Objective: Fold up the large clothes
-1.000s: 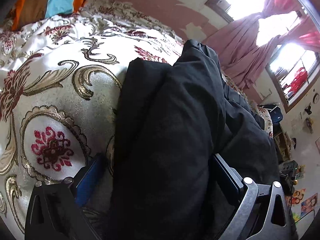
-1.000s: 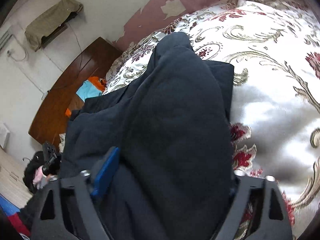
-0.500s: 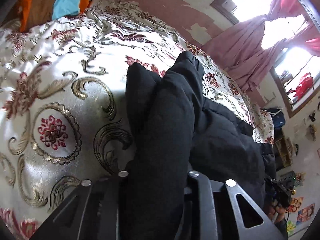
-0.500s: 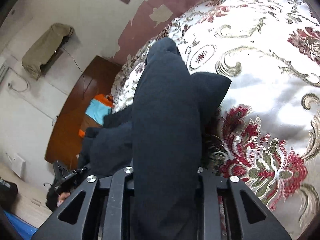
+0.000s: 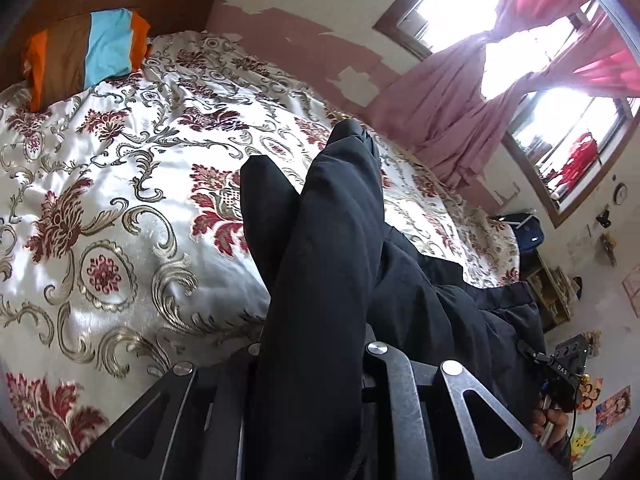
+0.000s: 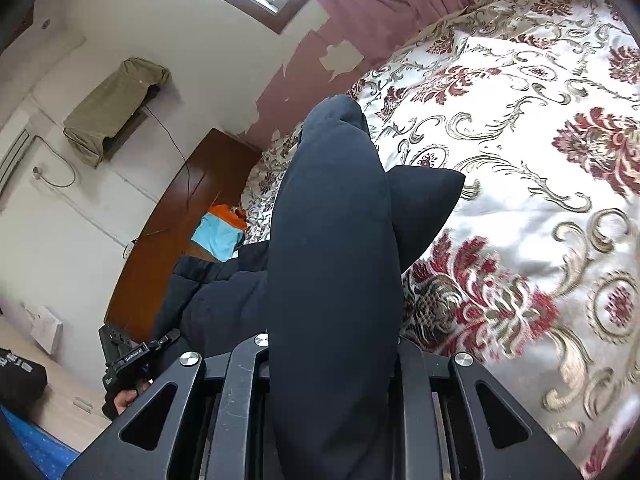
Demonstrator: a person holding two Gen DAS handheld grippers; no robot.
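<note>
Large black padded garment (image 5: 332, 240), thick soft fabric, lies on the bed with the white satin bedspread patterned in gold scrolls and dark-red flowers (image 5: 120, 208), toward the bed's foot-end edge. Each gripper holds one bunched fold of it. The long axis of each fold runs straight ahead from the fingers toward the wall-side edge of the bed, and the far end droops onto the spread. The rest of the garment sags between the two grips, along the bed's near edge.

Left gripper (image 5: 316, 364): jaws have just been closing and are now pinched tight on the black fabric, which fills the gap. Pointed down toward the bed, lifted clear of the spread.

Right gripper (image 6: 332, 356): jaws have just been closing too, clamped on its fold. Also raised, tilted down less steeply.

Both hands equally engaged. Judgement: the fold-over carries the held edge forward along that axis.
</note>
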